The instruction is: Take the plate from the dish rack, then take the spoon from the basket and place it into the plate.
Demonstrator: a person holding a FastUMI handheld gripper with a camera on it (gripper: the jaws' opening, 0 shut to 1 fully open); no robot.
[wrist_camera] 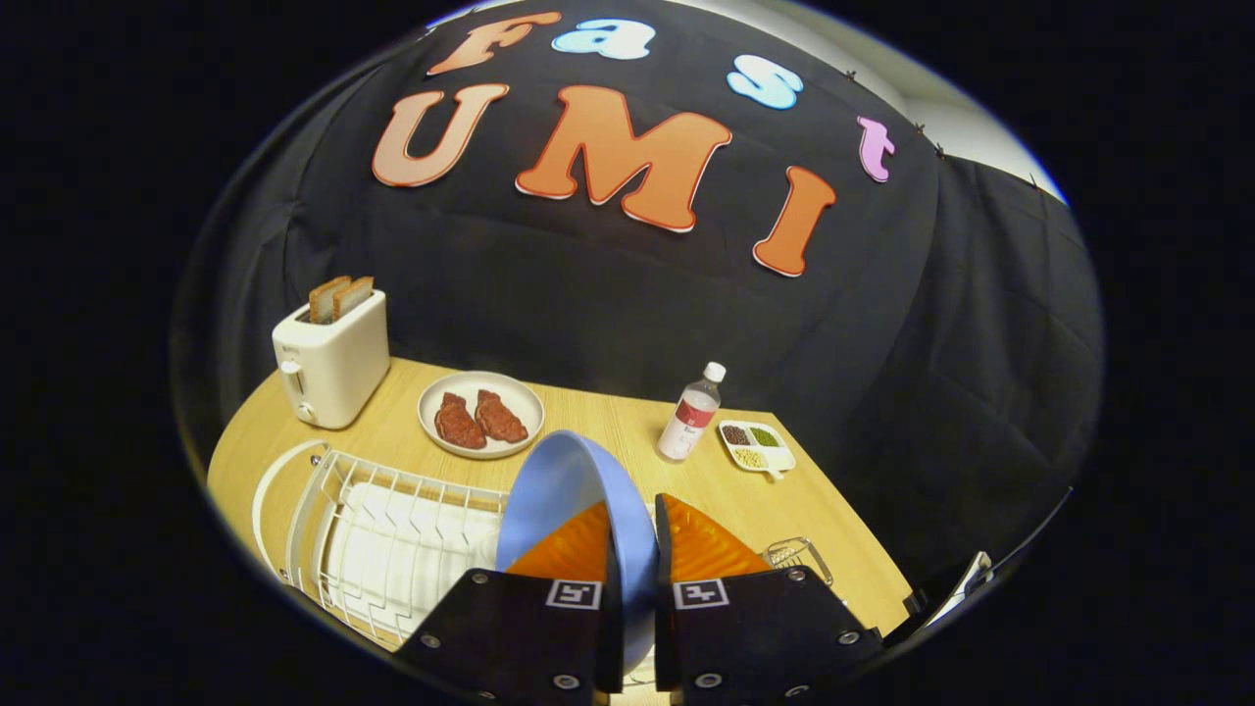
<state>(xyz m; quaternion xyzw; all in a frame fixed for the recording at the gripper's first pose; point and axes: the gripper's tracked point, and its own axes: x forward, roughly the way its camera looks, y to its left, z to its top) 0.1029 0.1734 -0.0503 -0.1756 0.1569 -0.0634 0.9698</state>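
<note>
Wooden table (pixel 627 431) backed by black cloth wall, curved near-left edge, right edge running off toward near right. Far left: white toaster (pixel 331 365) with two bread slices (pixel 340 296). Just right of it, round plate with two pieces of meat (pixel 480 414). Far right: small bottle (pixel 691 414), upright, beside a divided dish of beans (pixel 755 446). Bare wood between these and the fingers, open for moving. Near left: white wire dish rack (pixel 387 544). Wire basket (pixel 799 556) peeking out just right of the fingers; spoon hidden. Gripper (pixel 635 559) nearly closed, clamped on blue plate (pixel 574 485), held on edge between both fingers, rim rising ahead of them, beside the rack.
</note>
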